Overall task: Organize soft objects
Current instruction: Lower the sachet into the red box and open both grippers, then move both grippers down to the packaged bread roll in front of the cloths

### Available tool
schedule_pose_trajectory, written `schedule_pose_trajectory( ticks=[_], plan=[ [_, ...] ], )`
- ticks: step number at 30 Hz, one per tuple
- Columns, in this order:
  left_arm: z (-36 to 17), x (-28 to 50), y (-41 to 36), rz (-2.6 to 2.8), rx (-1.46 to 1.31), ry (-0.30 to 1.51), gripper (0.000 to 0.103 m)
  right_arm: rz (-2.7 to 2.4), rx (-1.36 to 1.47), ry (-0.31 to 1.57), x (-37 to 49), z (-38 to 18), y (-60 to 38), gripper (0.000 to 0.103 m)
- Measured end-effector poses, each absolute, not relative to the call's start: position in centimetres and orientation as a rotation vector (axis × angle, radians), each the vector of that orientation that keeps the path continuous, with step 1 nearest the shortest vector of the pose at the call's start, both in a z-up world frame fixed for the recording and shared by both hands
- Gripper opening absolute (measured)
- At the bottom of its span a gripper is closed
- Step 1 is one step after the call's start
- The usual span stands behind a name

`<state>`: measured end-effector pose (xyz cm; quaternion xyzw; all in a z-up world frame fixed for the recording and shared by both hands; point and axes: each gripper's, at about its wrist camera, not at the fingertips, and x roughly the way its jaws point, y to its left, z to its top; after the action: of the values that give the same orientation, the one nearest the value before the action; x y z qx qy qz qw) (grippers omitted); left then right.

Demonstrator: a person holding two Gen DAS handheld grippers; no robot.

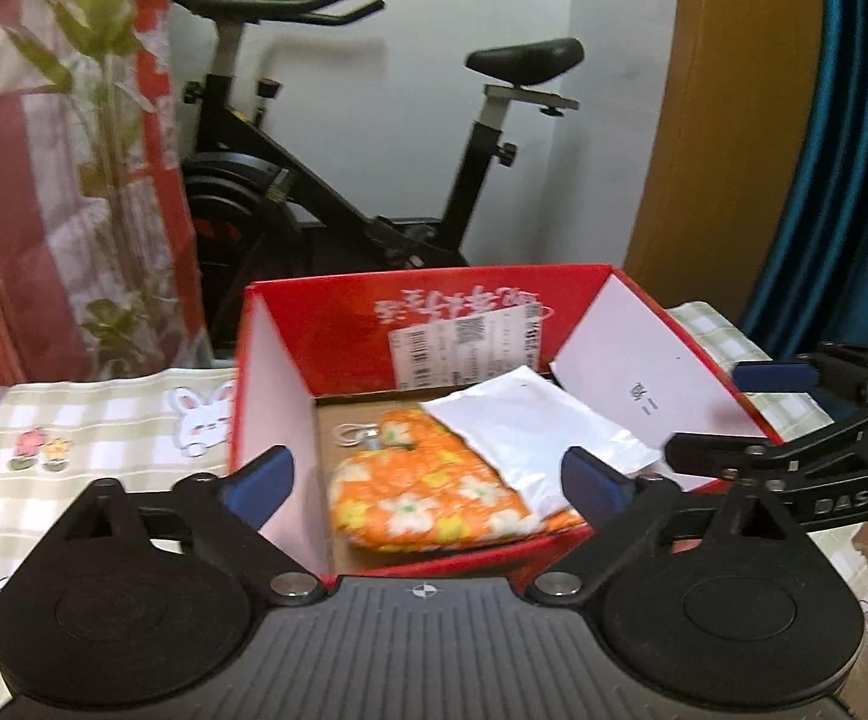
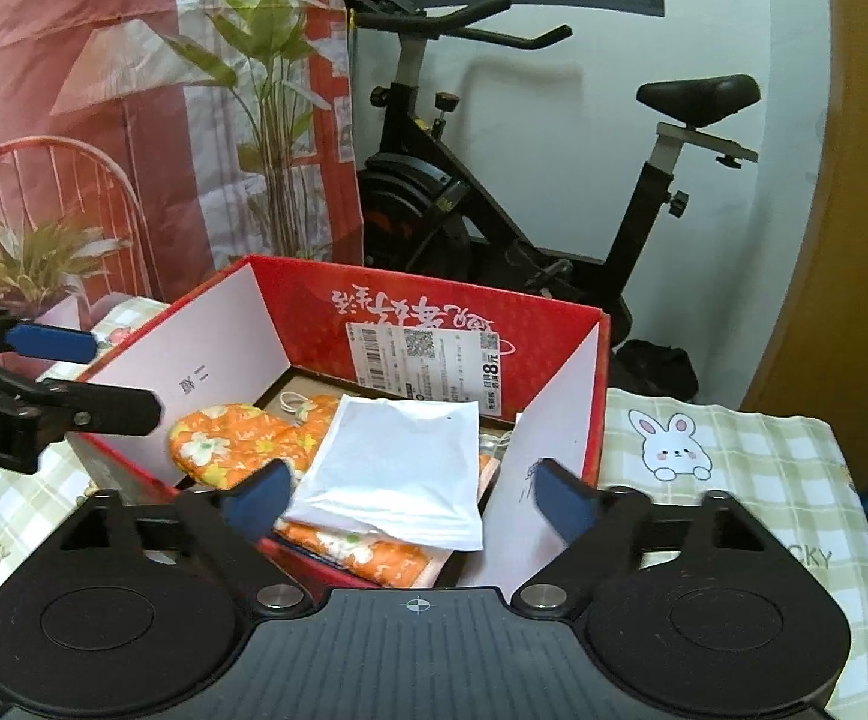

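A red cardboard box [image 1: 338,324] [image 2: 434,312] with white dividers stands on the table. In its middle compartment lie an orange flowered oven mitt [image 1: 428,498] [image 2: 236,441] and a white soft packet [image 1: 529,426] [image 2: 398,474] on top of it. My left gripper [image 1: 428,480] is open and empty just before the box's near wall. My right gripper [image 2: 413,501] is open and empty above the box's near edge. Each gripper shows at the side of the other's view: the right one [image 1: 793,414], the left one [image 2: 44,378].
The table has a green checked cloth with rabbits [image 1: 104,438] [image 2: 733,468]. An exercise bike [image 1: 326,180] [image 2: 493,210] stands behind the box. A printed red backdrop with plants [image 2: 134,120] hangs at the left. A blue curtain [image 1: 841,150] hangs at the right.
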<state>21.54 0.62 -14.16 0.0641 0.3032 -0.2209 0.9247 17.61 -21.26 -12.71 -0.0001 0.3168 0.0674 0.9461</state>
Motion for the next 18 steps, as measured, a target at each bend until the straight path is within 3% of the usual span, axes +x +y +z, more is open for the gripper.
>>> schedule_pose_trajectory(
  ticks=[2, 18],
  plan=[
    [-14.0, 21.1, 1.3, -0.438, 0.119, 0.625, 0.1, 0.133, 0.006, 0.642, 17.1, -12.5, -21.1, 0.103],
    [-14.8, 16.2, 4.5, -0.432, 0.119, 0.612, 0.101, 0.109, 0.1, 0.575, 11.8, -12.2, -20.2, 0.103]
  ],
)
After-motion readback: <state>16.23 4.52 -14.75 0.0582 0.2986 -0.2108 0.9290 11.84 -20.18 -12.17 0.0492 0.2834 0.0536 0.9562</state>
